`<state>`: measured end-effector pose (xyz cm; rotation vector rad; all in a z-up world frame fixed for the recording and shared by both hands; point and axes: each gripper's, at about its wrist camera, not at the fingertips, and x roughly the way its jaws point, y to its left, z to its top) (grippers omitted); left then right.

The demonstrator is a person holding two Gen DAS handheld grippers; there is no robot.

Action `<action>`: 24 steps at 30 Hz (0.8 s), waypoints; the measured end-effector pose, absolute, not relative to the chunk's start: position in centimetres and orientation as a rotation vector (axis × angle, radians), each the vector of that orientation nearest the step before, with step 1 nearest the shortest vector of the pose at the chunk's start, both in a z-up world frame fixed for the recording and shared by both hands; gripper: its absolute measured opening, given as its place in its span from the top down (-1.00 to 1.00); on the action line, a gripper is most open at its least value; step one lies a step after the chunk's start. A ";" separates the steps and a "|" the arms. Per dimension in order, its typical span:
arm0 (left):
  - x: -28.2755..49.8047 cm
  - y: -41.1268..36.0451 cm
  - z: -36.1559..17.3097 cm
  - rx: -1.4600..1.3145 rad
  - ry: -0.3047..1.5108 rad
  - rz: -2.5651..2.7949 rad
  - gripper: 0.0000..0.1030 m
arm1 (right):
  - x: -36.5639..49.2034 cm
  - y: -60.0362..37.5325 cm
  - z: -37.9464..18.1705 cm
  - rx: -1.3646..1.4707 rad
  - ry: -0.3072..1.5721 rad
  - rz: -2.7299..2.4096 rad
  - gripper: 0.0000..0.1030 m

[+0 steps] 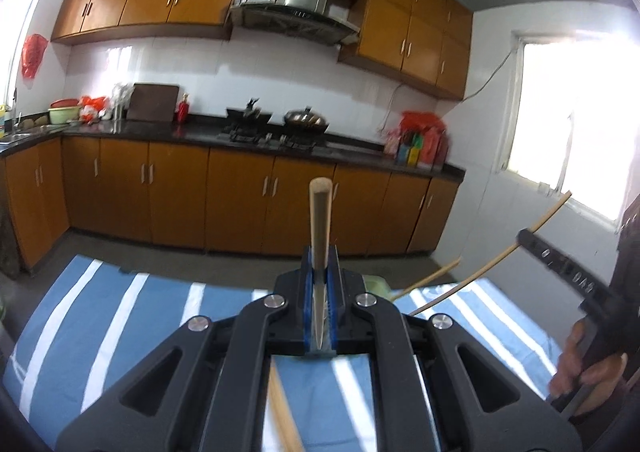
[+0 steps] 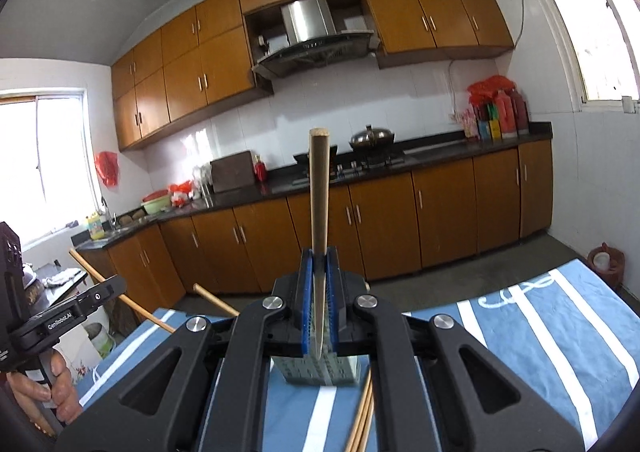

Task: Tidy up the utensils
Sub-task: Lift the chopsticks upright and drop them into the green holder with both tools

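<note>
**Both grippers clamped on chopsticks above the striped cloth**

We hold two grippers side by side over a table covered with a blue cloth with white stripes (image 1: 120,316), both pointing toward the kitchen counter (image 1: 200,132) and the orange cabinets (image 1: 176,200) beyond.

Our left gripper (image 1: 320,280) is closed tight on a wooden chopstick (image 1: 319,220). The stick sits pinched between the blue pads (image 1: 307,292) and sticks straight out ahead along the fingers, its blunt end well past the fingertips, seen against the lower cabinets. Under the gripper body a further wooden stick (image 1: 284,420) shows over the cloth; we cannot tell whether it is held or lying there.

Our right gripper (image 2: 319,284) is likewise fully closed on a chopstick (image 2: 319,192), which runs forward from between its blue pads and ends in front of the stove (image 2: 356,168). Below this gripper two thin sticks (image 2: 362,420) appear at the bottom edge, beside a grey block (image 2: 316,372) lying on the cloth.

From the left wrist view we see the right gripper's black body (image 1: 560,264) at the right edge, gripped by a hand (image 1: 588,372), with thin chopsticks (image 1: 492,264) slanting across it. From the right wrist view the left gripper's body (image 2: 60,316) shows at the left edge, with a hand (image 2: 52,384) beneath it and sticks (image 2: 132,304) angling toward the cloth.
</note>
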<state>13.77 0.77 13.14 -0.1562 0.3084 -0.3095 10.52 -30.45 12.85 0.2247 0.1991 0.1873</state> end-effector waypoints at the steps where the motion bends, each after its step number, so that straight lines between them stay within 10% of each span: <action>1: 13.8 0.4 13.6 -0.158 0.289 -0.311 0.86 | 10.7 -30.4 13.0 0.225 0.190 0.186 0.86; 24: 23.8 -3.6 10.1 -0.180 0.391 -0.240 0.86 | 19.0 -27.9 8.9 0.226 0.341 0.183 0.85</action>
